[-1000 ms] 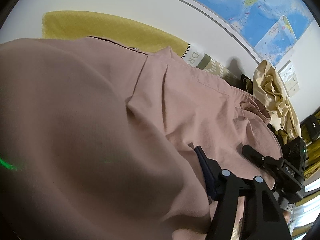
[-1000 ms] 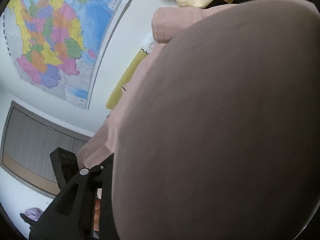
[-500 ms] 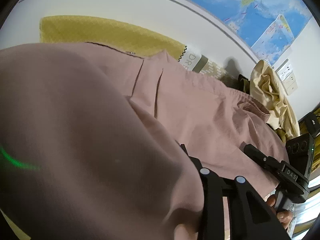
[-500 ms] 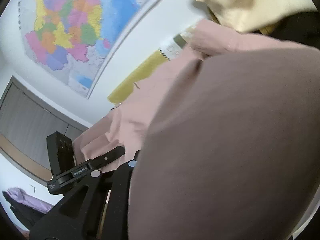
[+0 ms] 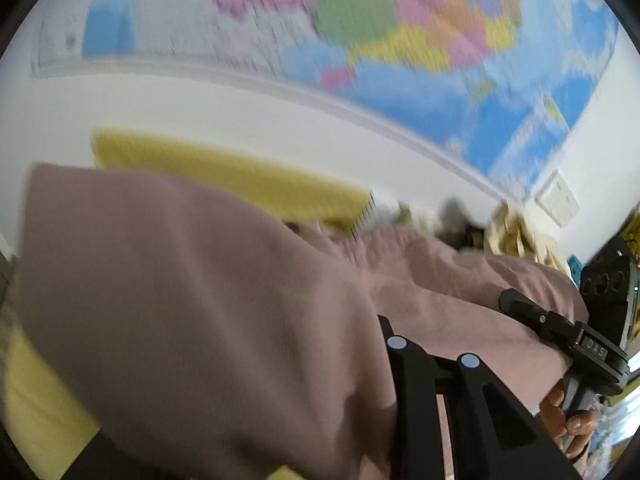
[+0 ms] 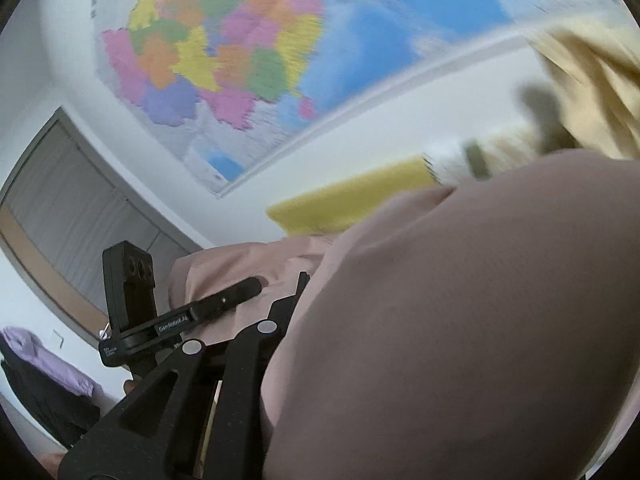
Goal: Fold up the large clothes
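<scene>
Both black two-finger grippers — left gripper (image 5: 386, 330) closing, right gripper (image 6: 298, 284) nearly shut — pinch the dusty-pink fabric garment (image 5: 208, 296), draped over them.

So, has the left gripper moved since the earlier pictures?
Yes. The left gripper has risen, lifting the pink garment: the wall map now fills much more of its view.

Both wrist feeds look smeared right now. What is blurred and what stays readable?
Left wrist view: wall map and yellow cloth streaked by motion; pink garment soft, filling the lower half. Right wrist view: map and cream fabric smeared, garment out of focus up close; left gripper fairly sharp.
</scene>
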Demonstrator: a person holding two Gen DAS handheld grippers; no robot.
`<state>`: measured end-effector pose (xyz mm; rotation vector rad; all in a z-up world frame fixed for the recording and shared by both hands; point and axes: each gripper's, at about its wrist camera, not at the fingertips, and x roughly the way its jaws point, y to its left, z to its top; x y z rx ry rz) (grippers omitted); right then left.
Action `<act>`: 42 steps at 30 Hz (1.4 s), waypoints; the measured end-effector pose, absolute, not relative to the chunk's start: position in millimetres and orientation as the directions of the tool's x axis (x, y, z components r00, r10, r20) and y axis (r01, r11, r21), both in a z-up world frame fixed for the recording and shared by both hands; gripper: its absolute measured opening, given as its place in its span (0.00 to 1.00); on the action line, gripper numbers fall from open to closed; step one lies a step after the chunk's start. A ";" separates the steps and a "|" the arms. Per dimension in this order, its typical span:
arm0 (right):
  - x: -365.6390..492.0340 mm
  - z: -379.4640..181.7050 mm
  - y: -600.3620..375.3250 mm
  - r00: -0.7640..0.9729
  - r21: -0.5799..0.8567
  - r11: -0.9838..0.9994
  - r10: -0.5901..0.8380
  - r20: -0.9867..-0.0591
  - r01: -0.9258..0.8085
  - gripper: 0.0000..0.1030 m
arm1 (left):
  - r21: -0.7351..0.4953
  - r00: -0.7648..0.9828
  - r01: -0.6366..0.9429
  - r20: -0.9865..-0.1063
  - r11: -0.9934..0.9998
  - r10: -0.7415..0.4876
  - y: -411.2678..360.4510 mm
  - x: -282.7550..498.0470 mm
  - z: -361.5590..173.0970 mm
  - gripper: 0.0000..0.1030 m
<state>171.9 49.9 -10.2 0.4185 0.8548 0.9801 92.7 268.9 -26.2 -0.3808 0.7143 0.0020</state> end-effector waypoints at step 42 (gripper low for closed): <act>205.2 -103.2 180.1 0.015 0.775 0.415 0.886 -0.464 -0.477 0.23 | -0.253 0.632 -0.529 -0.754 0.810 0.177 510.4 120.1 -99.8 0.32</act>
